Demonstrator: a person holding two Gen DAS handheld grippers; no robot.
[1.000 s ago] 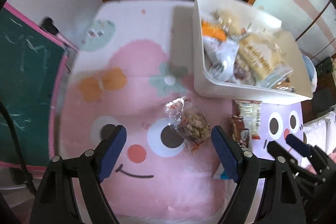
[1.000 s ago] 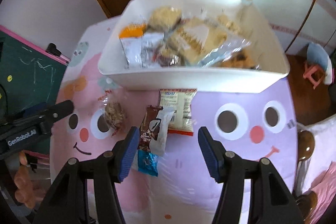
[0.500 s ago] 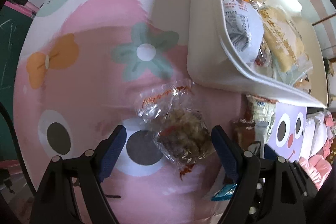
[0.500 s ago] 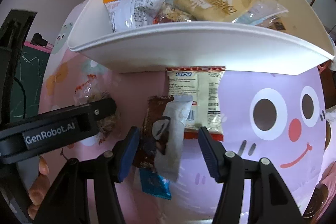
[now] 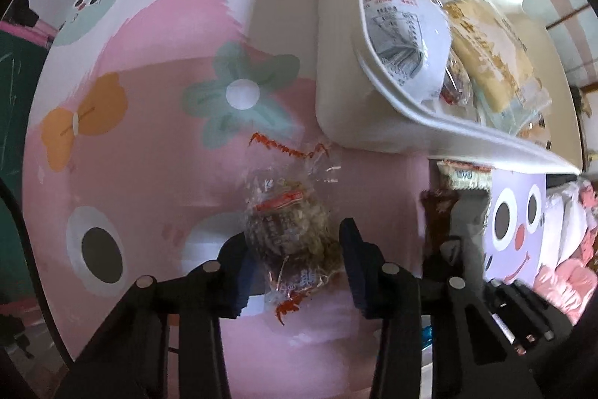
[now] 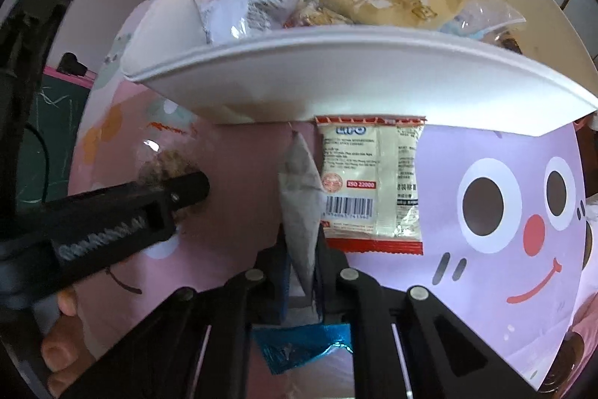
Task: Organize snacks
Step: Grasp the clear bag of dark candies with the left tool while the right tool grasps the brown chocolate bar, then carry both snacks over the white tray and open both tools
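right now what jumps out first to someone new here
The white bin heaped with snack packets fills the top of both views. Below it, on the cartoon-face mat, the right gripper has its jaws pinched on a grey wrapper, while the left gripper jaws are closing around a clear nut-cluster packet.

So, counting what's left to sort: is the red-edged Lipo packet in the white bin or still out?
Out. The red-edged Lipo packet lies flat on the cartoon-face mat, just in front of the white bin.
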